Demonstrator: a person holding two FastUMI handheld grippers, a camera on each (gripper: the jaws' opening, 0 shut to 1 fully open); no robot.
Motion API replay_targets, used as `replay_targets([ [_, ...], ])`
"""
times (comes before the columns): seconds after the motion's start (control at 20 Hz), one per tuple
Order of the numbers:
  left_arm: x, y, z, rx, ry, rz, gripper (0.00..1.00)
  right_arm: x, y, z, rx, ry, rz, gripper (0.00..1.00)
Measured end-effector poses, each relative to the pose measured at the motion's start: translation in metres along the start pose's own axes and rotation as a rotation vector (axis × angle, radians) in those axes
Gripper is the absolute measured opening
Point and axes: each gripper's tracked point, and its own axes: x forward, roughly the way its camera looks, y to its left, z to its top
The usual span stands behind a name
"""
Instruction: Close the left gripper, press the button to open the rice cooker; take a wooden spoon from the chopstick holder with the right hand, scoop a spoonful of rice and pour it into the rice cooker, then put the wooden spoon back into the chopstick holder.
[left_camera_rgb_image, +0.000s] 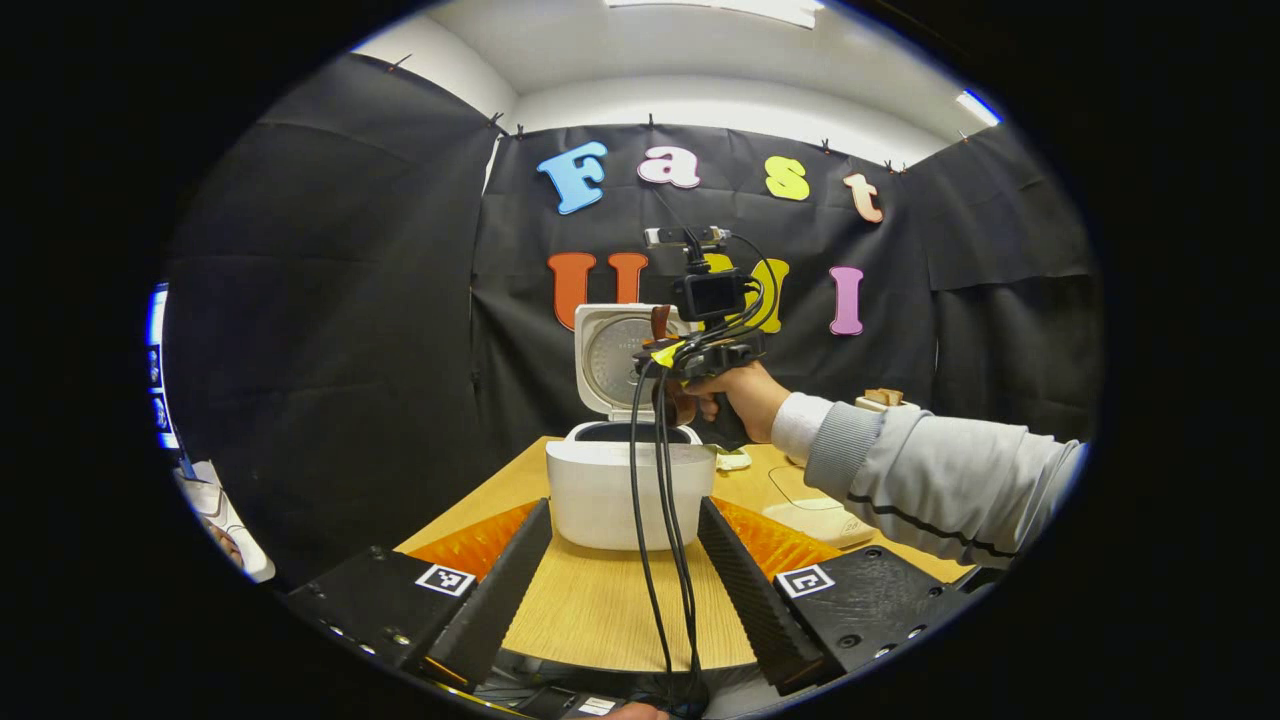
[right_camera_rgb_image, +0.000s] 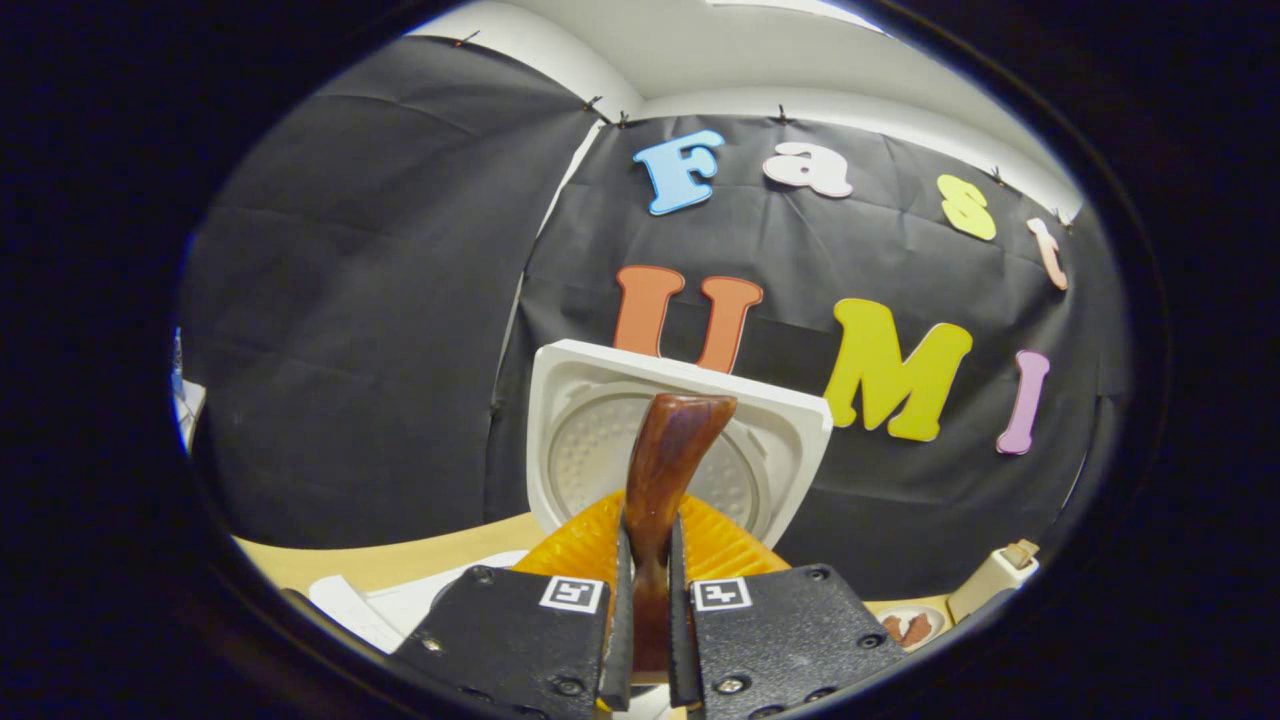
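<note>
Both grippers have chunky black bodies with visible screws and a small square black-and-white marker tag on each finger mount. The right gripper carries a little camera on top, with black cables hanging from it. The person's sleeve is light grey with a thin dark stripe and ribbed cuff.

The white cooker is standing on the desk with its lid raised upright — ribbed inner plate showing, pot mouth dark. The brown, glossy wooden spoon is standing nearly upright before the lid, above the cooker — its handle is pinched between the jaws.
</note>
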Motion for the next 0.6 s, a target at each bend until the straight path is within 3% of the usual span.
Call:
replay_targets([
  [0.05, 0.0, -0.001, 0.001, -0.006, -0.004, 0.0, 1.0, -0.001, -0.005, -0.001, 0.01, -0.005, -0.009, 0.19],
  [0.1, 0.002, -0.002, 0.001, -0.014, -0.005, 0.001, 0.94, -0.004, -0.012, -0.002, 0.02, -0.006, -0.017, 0.19],
  [0.25, 0.001, -0.008, 0.007, -0.029, -0.032, 0.002, 0.94, -0.015, -0.033, -0.006, 0.032, -0.001, -0.038, 0.15],
  [0.35, 0.004, -0.022, 0.013, -0.07, -0.052, -0.038, 0.94, -0.027, -0.05, -0.01, 0.054, 0.005, -0.047, 0.19],
  [0.4, 0.005, -0.033, 0.014, -0.084, -0.055, -0.069, 0.94, -0.034, -0.061, -0.011, 0.06, 0.008, -0.054, 0.15],
  [0.45, 0.005, -0.042, 0.014, -0.084, -0.05, -0.092, 0.94, -0.041, -0.072, -0.011, 0.063, 0.005, -0.063, 0.19],
  [0.6, 0.008, -0.049, 0.013, -0.038, -0.051, -0.09, 0.94, -0.066, -0.109, -0.006, 0.055, -0.009, -0.095, 0.15],
])
